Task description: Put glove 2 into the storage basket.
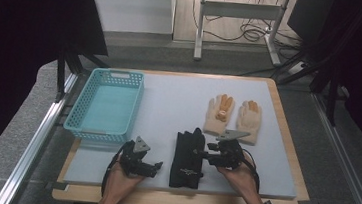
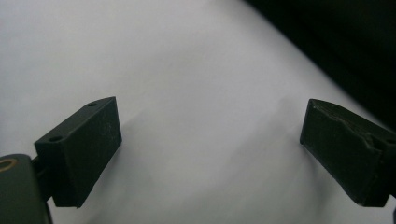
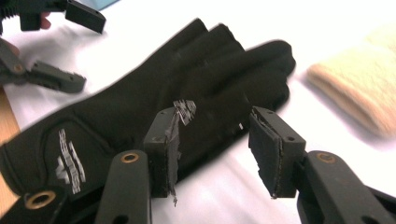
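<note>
High view: black glove [image 1: 187, 159] flat on grey mat [image 1: 169, 101], lower centre of frame. Right gripper [image 1: 212, 155] just right of glove, at its finger end; left gripper [image 1: 155, 166] lower left of glove, apart from it. Cream gloves [image 1: 234, 116] upper right of centre. Blue basket [image 1: 104, 103] at left. Right gripper view: jaws apart, nothing clamped, glove edge just beyond and between tips. Left gripper view: jaws wide apart over bare mat.

Basket [image 1: 104, 104] left of gloves [image 1: 188, 154]
</note>
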### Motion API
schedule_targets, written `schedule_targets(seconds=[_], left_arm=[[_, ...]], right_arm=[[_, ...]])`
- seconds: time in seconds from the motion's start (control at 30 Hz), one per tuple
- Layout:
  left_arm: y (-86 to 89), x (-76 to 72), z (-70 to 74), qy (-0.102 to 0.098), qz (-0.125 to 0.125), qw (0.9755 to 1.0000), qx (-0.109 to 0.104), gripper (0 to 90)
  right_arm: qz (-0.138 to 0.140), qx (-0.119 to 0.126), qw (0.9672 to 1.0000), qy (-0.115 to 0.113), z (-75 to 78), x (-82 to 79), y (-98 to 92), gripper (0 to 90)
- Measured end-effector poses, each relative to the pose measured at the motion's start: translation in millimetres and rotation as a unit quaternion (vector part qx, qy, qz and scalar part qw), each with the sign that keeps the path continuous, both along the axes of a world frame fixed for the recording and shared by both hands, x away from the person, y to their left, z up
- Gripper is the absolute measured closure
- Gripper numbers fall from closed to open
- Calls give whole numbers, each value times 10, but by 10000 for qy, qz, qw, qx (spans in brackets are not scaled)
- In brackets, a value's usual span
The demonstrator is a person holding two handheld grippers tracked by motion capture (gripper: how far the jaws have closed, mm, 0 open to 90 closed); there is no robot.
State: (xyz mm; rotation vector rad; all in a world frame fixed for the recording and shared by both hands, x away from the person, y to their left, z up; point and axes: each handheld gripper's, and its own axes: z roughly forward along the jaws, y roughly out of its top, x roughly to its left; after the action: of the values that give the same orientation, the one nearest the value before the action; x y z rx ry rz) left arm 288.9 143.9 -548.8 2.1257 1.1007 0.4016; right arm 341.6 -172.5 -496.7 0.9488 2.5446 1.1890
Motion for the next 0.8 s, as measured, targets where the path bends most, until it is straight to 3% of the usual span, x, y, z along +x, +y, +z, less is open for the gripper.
schedule_targets(seconds=[0.13, 0.27, 0.4, 0.47, 0.63, 0.8], left_arm=[[102, -45, 23, 39, 119, 9999, -50, 55], [215, -108, 22, 45, 309, 9995, -25, 54], [305, -135, -10, 92, 417, 9991, -32, 58], [310, -128, -12, 60, 453, 9989, 48, 57], [345, -113, -42, -11, 333, 9994, -8, 33], [349, -114, -45, -20, 317, 9995, -11, 34]], right_arm=[[26, 33, 10000, 69, -105, -48, -142, 522], [222, 128, 9993, 279, -192, -137, -221, 746], [420, 83, 9988, 255, -250, -215, -206, 843], [522, 79, 9983, 263, -275, -235, -167, 857], [678, -63, 9975, 211, -348, -256, -40, 864], [749, -47, 9971, 142, -361, -269, 15, 863]])
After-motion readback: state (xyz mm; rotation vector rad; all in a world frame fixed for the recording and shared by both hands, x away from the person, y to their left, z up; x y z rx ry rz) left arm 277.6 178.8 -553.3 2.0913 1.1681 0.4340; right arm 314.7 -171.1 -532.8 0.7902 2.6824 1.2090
